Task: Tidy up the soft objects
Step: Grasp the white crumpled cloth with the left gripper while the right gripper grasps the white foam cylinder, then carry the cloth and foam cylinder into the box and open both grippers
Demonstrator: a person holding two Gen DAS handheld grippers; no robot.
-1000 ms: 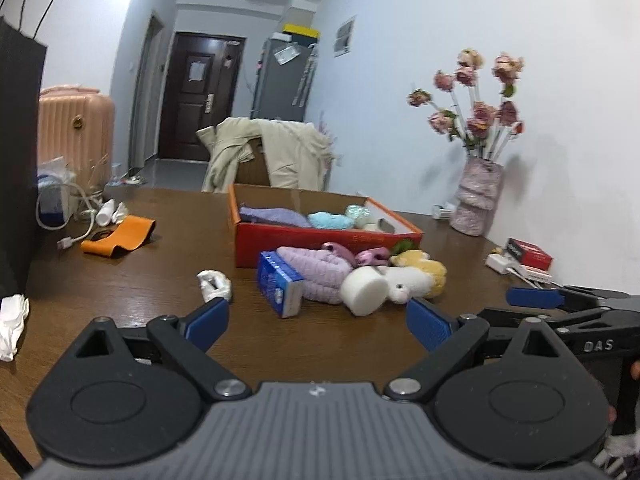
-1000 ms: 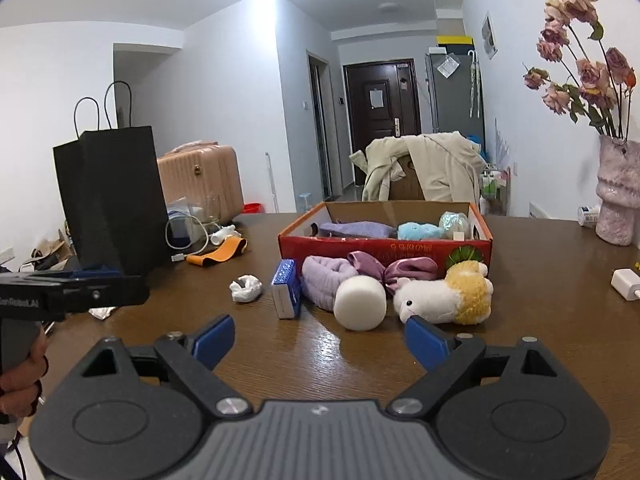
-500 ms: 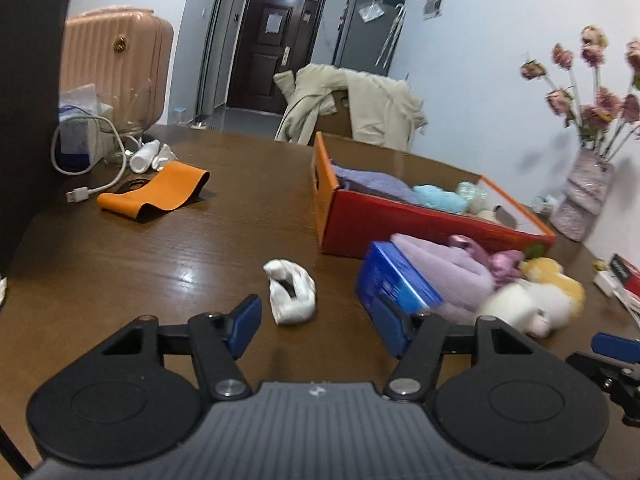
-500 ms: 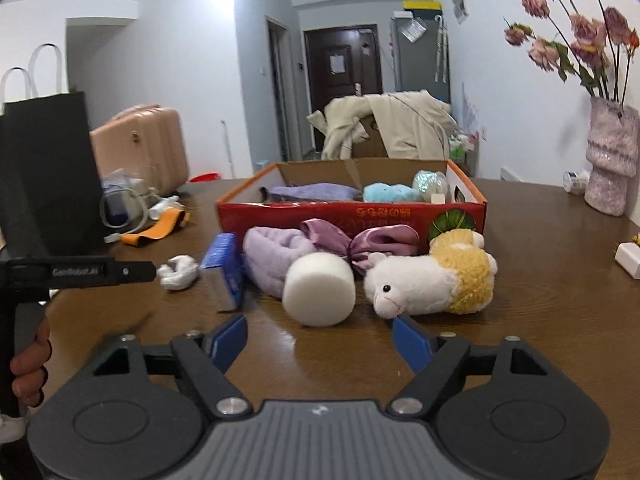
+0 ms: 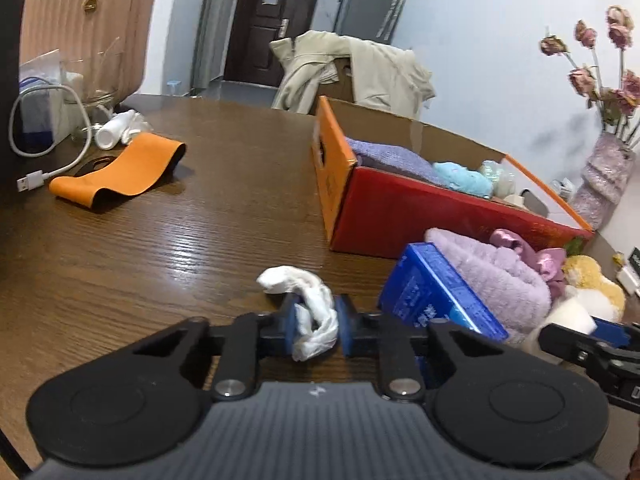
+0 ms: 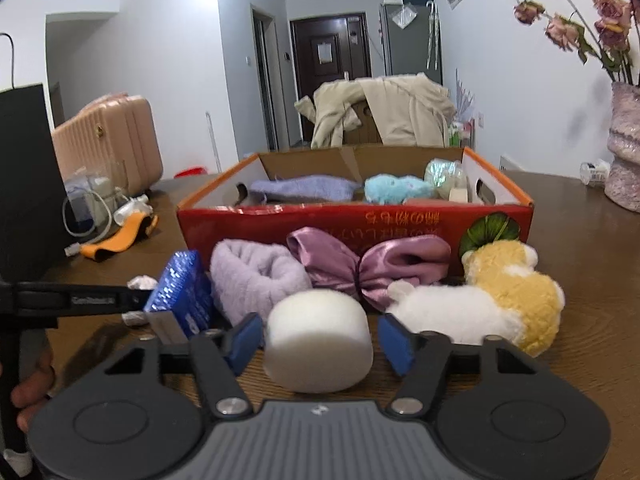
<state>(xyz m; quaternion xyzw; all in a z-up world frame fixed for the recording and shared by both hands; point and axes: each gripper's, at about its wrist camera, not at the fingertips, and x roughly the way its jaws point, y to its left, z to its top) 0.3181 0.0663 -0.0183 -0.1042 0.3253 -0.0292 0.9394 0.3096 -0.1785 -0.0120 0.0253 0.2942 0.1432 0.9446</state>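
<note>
Both views are evenly lit by soft indoor light. A bright ceiling glow is seen at twelve o'clock in the right wrist view. Pale glare is thrown across the wooden table [image 5: 192, 240] near nine o'clock. Straight lines are bent toward the rims, and dark corners are left by the fisheye lens.

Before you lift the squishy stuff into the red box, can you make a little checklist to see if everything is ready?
1. Left gripper pinching the crumpled white cloth: ok, jaws closing on it.
2. Right gripper gripping the white foam cylinder: not ok, jaws closing, pads apart from it.
3. Open red cardboard box has room: ok.
4. Blue packet clear of the cloth: ok.
5. Cloth lifted off the brown wooden table: cannot tell.
</note>
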